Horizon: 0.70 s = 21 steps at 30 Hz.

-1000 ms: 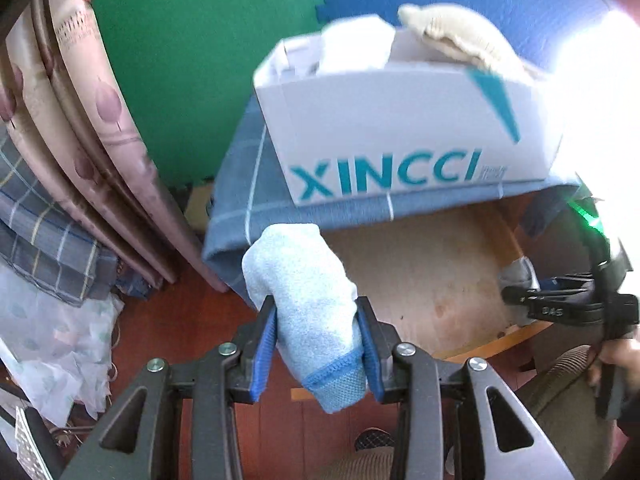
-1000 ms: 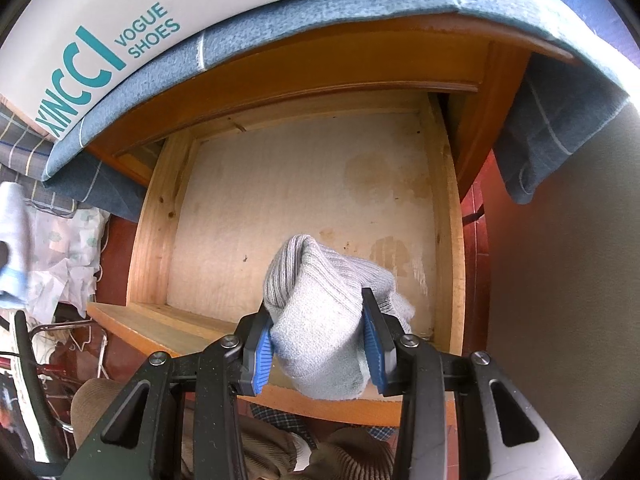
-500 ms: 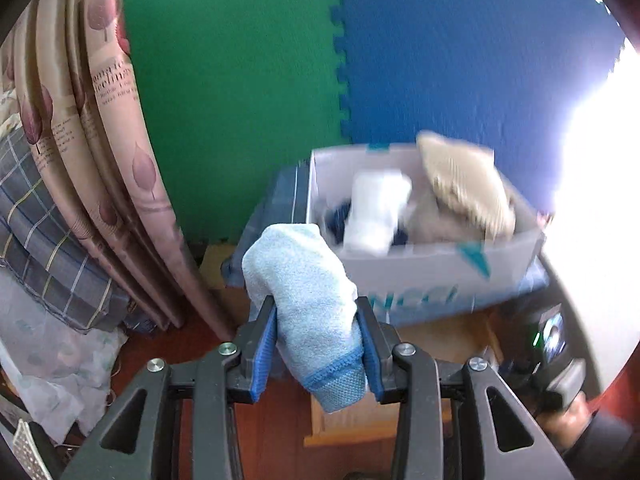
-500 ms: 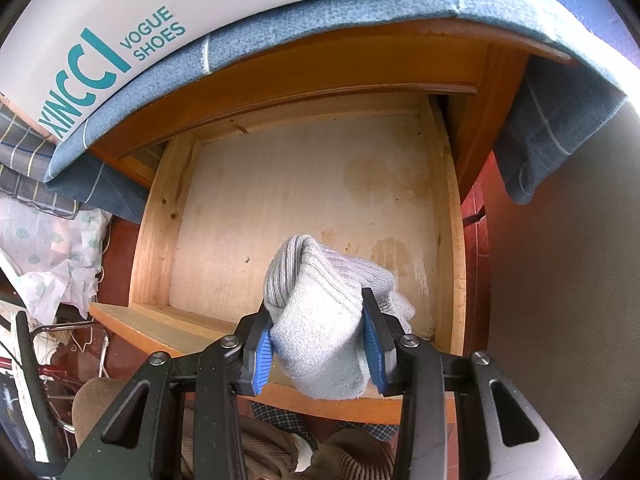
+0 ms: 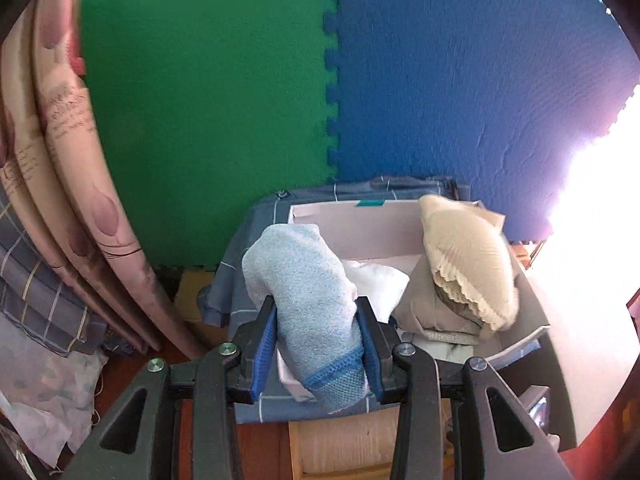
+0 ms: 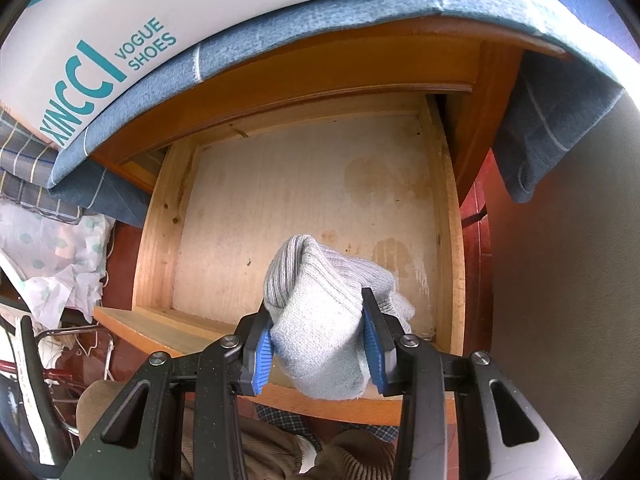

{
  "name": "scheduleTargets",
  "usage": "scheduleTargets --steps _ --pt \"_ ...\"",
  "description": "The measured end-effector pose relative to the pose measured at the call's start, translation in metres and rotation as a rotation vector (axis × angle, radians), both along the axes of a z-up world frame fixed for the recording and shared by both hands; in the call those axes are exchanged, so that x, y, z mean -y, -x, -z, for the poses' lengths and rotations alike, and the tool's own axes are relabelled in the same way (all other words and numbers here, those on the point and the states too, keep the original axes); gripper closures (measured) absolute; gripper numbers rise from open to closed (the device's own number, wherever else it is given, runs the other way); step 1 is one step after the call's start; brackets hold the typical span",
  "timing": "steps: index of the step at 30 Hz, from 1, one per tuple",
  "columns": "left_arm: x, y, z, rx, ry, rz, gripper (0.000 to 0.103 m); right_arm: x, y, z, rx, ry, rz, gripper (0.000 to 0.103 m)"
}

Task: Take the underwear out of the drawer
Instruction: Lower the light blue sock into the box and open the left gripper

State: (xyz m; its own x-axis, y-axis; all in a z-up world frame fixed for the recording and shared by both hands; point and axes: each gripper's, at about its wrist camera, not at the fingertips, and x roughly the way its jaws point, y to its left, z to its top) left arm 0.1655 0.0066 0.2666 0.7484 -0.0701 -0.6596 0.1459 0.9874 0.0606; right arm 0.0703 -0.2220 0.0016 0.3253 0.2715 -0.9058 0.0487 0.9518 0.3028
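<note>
My left gripper [image 5: 318, 340] is shut on a rolled light blue piece of underwear [image 5: 308, 296] and holds it above the near left corner of a white shoe box [image 5: 360, 220]. The box holds a white roll [image 5: 380, 284] and a cream lacy piece [image 5: 468, 264]. My right gripper [image 6: 320, 350] is shut on a rolled grey ribbed piece of underwear [image 6: 324, 320], just above the front right of the open wooden drawer [image 6: 160, 240], whose bare bottom shows nothing else.
The box stands on a blue checked cloth [image 5: 240, 280] over the cabinet top; it also shows in the right wrist view [image 6: 80, 32]. Pink curtains [image 5: 60, 160] hang left. Green and blue foam mats [image 5: 440, 80] cover the wall. Crumpled cloth [image 6: 52, 264] lies on the floor left.
My left gripper rose with the blue underwear from in front of the box to above it, so the box's inside shows. The right gripper has hardly moved.
</note>
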Motion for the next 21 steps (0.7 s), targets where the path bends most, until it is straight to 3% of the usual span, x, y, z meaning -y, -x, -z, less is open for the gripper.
scheduleTargets --steps 10,15,21 --pt "0.014 -0.043 0.048 -0.072 -0.049 0.005 0.065 0.003 -0.001 -0.001 0.001 -0.011 0.0 0.067" --pt "0.012 -0.057 0.058 -0.086 -0.003 0.003 0.064 0.004 -0.001 -0.001 -0.003 -0.012 -0.001 0.067" --pt "0.014 -0.065 0.064 -0.072 -0.026 -0.015 0.059 0.003 -0.002 -0.001 -0.007 -0.008 -0.004 0.067"
